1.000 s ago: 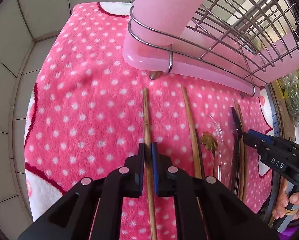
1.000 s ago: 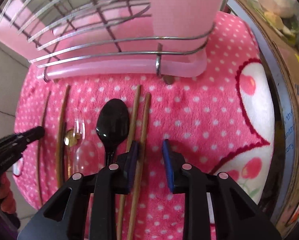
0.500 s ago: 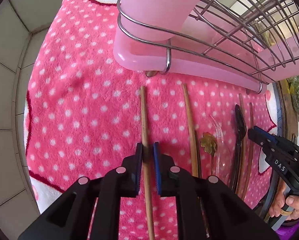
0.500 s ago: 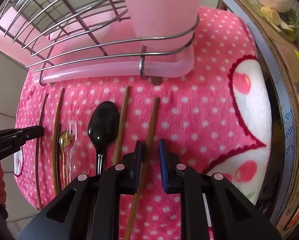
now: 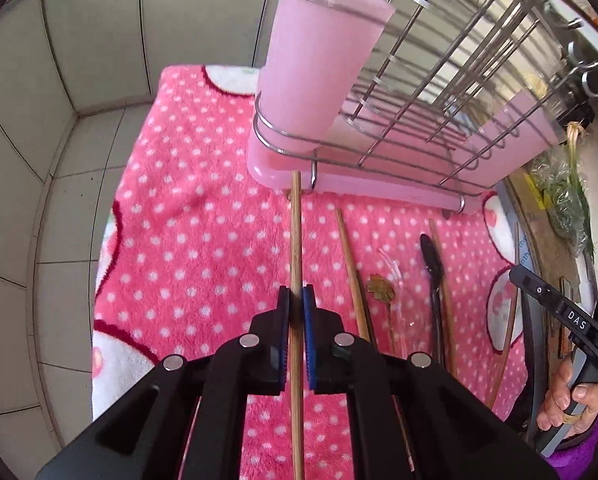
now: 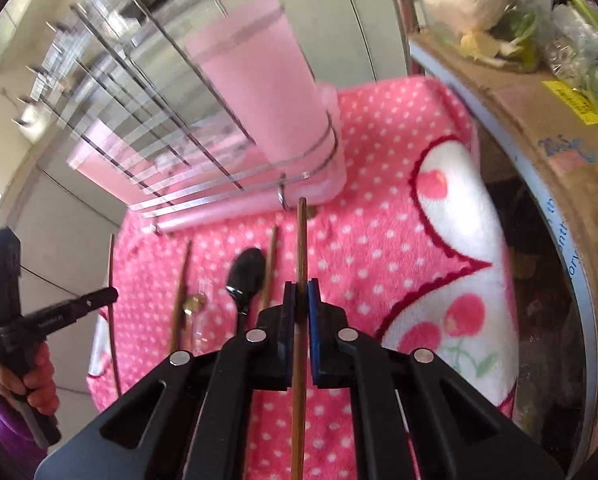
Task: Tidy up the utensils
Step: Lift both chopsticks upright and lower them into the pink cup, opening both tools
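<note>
Each gripper is closed on one wooden chopstick. The left gripper (image 5: pixel 295 300) is clamped on the left chopstick (image 5: pixel 295 232), the blue pads pressed against the shaft a little behind its middle. The right gripper (image 6: pixel 300 294) has just been closing, and the right chopstick (image 6: pixel 301 240) is pinched between its pads. Both sticks are seen lifted clear of the pink dotted towel (image 5: pixel 187 240), tips aimed toward the pink holder cup (image 5: pixel 319 64) at the end of the wire rack (image 5: pixel 451 92).

Handling, as judged: the sticks are light, stiff and thin, with a smooth, slightly tapered shaft. A stick gripped off balance is likely to pivot between flat pads, so a hold near the middle is preferred. Little force is needed; breakage is unlikely.

Appearance: plain brown wood, straight, squared at the far end, no markings made out.

Left on the towel, near its rack-side edge and lying roughly parallel: further chopsticks (image 5: pixel 353 264), a black spoon (image 6: pixel 246 276), a clear plastic spoon (image 5: pixel 393 264) and a small gold-coloured spoon (image 5: pixel 381 290). One thin stick lies near the towel's outer edge. The right-wrist view is motion-blurred around the rack, so finer detail there cannot be told.

The cup's opening is hidden from both views; its contents cannot be told.
</note>
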`<state>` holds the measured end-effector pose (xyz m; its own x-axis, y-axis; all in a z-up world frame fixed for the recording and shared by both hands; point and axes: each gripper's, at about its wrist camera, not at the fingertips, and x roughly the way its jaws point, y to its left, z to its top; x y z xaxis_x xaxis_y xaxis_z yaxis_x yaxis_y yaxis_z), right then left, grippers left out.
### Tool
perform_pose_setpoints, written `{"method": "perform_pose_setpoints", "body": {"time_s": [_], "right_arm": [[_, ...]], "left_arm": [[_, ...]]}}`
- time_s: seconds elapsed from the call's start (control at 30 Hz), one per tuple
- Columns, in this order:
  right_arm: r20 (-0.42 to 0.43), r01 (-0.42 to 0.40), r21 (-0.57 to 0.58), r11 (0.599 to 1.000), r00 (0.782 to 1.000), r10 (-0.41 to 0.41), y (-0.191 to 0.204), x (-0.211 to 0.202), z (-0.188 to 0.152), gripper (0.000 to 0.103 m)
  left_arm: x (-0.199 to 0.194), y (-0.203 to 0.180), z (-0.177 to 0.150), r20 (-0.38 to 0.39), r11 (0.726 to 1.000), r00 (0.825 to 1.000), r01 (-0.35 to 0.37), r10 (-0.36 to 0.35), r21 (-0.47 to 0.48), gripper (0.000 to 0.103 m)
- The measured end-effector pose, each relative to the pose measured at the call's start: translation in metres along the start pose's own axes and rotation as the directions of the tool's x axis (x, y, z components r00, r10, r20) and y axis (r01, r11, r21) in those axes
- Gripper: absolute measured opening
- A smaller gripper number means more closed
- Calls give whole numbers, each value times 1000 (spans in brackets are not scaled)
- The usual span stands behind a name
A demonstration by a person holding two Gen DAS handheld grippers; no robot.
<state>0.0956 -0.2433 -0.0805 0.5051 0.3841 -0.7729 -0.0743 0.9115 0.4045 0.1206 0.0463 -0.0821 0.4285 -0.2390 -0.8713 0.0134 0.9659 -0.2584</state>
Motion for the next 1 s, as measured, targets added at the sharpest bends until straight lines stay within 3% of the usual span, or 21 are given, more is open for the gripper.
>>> {"method": "perform_pose_setpoints", "body": {"time_s": [0.13,0.27,0.43,0.63,0.8,1.0], "right_arm": [[133,-19,-7,1000,991,20,-1,-41,-1,6],[245,-17,-25,1000,969,22,1,-78,5,6],[325,-40,-48,998,944,54,9,-110,17,6],[414,-46,-103,994,907,85,24,-150,54,6],[517,-56,-131,990,848,117,35,-178,99,6],[648,-16,-173,985,752,126,55,-201,150,6]], "left_arm": [[-42,6,-12,151,1000,988,27,-27,6,6],[-87,6,-24,314,997,947,56,-69,50,6],[-126,1,-21,414,992,901,113,-127,58,6],[-181,-6,12,509,988,846,139,-157,74,6],[-219,-13,55,572,988,806,139,-153,68,6],[-247,-21,98,665,996,742,72,-88,52,6]]}}
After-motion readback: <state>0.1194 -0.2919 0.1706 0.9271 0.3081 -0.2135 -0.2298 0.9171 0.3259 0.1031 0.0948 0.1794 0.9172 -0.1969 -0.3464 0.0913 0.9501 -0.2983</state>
